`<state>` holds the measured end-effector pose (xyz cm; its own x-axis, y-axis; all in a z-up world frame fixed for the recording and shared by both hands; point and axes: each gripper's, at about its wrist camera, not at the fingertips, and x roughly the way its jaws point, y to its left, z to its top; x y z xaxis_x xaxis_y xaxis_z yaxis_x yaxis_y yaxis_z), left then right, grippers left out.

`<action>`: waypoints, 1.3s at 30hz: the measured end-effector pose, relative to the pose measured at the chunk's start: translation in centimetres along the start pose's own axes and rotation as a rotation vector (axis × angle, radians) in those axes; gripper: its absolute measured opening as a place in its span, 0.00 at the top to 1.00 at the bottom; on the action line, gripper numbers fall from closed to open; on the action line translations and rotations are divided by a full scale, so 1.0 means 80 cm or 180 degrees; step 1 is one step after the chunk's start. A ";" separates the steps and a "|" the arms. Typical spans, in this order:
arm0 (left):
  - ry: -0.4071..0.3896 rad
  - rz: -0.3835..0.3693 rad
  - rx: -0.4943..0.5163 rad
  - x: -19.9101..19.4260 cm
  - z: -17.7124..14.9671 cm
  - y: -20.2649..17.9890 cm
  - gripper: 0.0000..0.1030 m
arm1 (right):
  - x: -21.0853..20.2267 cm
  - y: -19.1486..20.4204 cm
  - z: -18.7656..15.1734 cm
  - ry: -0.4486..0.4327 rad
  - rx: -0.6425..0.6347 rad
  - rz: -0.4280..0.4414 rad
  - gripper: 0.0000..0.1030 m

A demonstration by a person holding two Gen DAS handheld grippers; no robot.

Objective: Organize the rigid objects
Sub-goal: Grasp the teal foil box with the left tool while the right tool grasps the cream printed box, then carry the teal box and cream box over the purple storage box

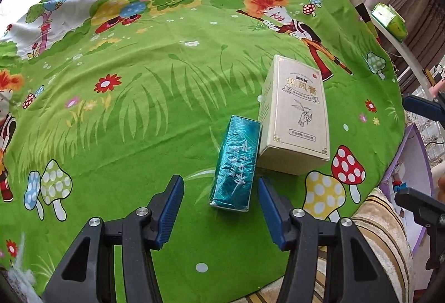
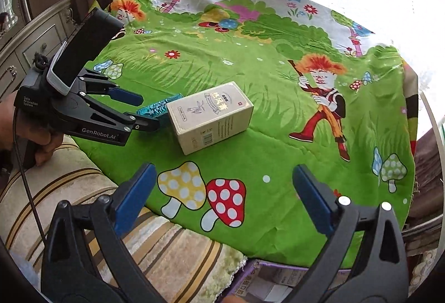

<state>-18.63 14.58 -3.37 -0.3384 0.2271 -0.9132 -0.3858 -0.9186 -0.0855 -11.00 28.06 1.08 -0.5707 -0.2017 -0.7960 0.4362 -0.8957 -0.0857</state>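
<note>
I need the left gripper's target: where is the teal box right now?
In the left wrist view the teal box lies on the tablecloth, touching the beige box's left side.

My left gripper (image 2: pixel 147 109) is matte black plastic, its linkage arms pinned with small silver screws, and its fingers (image 2: pixel 125 96) end in ribbed blue pads. White lettering on its side reads "GenRobot.AI", and the housing behind carries "Data Acquisition System". A black block in a grey bracket (image 2: pixel 59 80) rides on top, and a thin black cable (image 2: pixel 29 191) trails below. My right gripper (image 2: pixel 222 197) has the same black frame, round silver screw heads and flat blue pads (image 2: pixel 314 200).
</note>
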 end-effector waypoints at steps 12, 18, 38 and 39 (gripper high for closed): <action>-0.0059 -0.0155 -0.0243 0.005 -0.007 0.028 0.70 | 0.064 0.003 0.035 0.0146 -0.0625 0.0360 0.03; -0.0107 -0.0204 -0.0354 0.002 -0.012 0.039 0.71 | 0.079 0.004 0.046 0.0200 -0.0831 0.0461 0.03; -0.0203 -0.0179 -0.0445 -0.006 -0.012 0.045 0.71 | 0.128 -0.015 0.050 0.0271 -0.0245 0.0327 0.03; -0.0209 -0.0175 -0.0447 -0.007 -0.013 0.044 0.71 | 0.127 -0.017 0.048 0.0269 -0.0160 0.0272 0.03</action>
<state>-18.89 10.85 -3.55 -0.3772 0.2947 -0.8780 -0.2831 -0.9393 -0.1936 -20.07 25.74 -4.60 -0.4702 -0.2404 -0.8492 0.5162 -0.8554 -0.0436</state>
